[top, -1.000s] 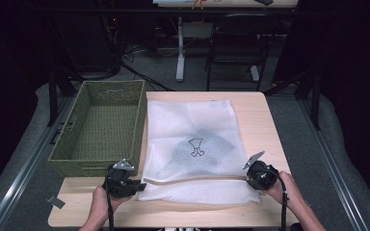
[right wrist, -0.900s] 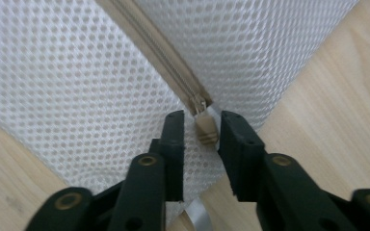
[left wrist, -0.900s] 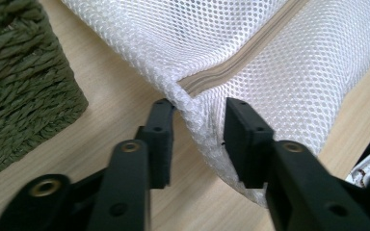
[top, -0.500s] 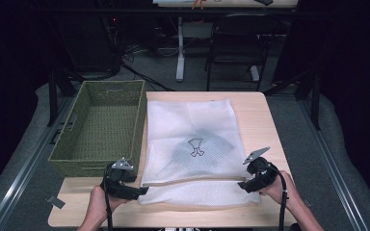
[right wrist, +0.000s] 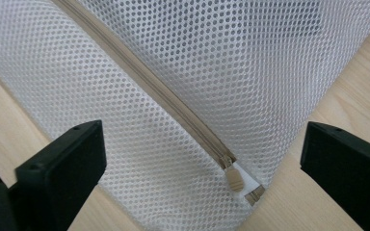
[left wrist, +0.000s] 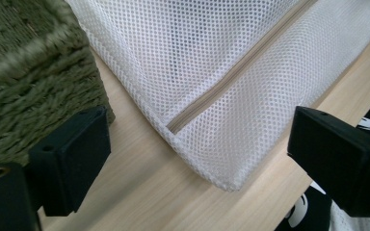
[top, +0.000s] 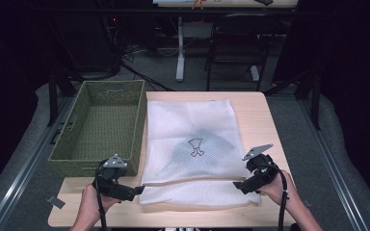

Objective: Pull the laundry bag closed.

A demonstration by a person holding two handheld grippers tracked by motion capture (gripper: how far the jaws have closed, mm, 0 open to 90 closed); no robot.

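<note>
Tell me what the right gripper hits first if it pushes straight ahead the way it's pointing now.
Most likely the white mesh bag: the right gripper, jaws open, aims at its corner by the zipper pull. How far above it is unclear.

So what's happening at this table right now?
A person holds a left gripper and a right gripper at the two near corners of a white mesh zippered laundry bag lying flat on the light wooden table. Both sets of jaws have just been opening and stand wide, gripping nothing. A green woven basket sits left of the bag.
</note>
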